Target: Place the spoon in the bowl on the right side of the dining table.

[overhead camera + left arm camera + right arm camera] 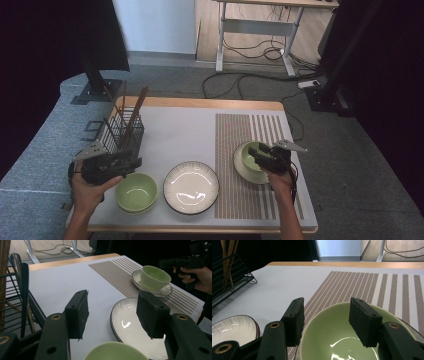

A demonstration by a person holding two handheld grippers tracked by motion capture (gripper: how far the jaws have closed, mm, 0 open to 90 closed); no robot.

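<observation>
Right tongs [255,156] sit at the bowl [253,154] on the saucer [243,171], which is on the striped mat [235,135], right of the big plate [191,187]. In the right gripper view one jaw is outside the rim's left edge and the other inside the bowl [337,340]. Can't tell if the pads are pressing the wall yet.

Left tongs [112,315] open, nothing between the jaws. They hover over the tabletop [180,130] just left of the plate, above the second green bowl [136,192], with the wire rack [122,132] beyond.

Handling, my read: glazed ceramic, so stiff, slick and chippable, with moderate weight. The bowl rests loose on the saucer, so a sideways tug may drag or rattle the saucer. Best hold is the rim wall, one pad inside and one outside, as the right tongs are set now. Squeeze firmly and lift straight up. A one-point rim grip lets the bowl swing down, so keep it level and move slowly.
</observation>
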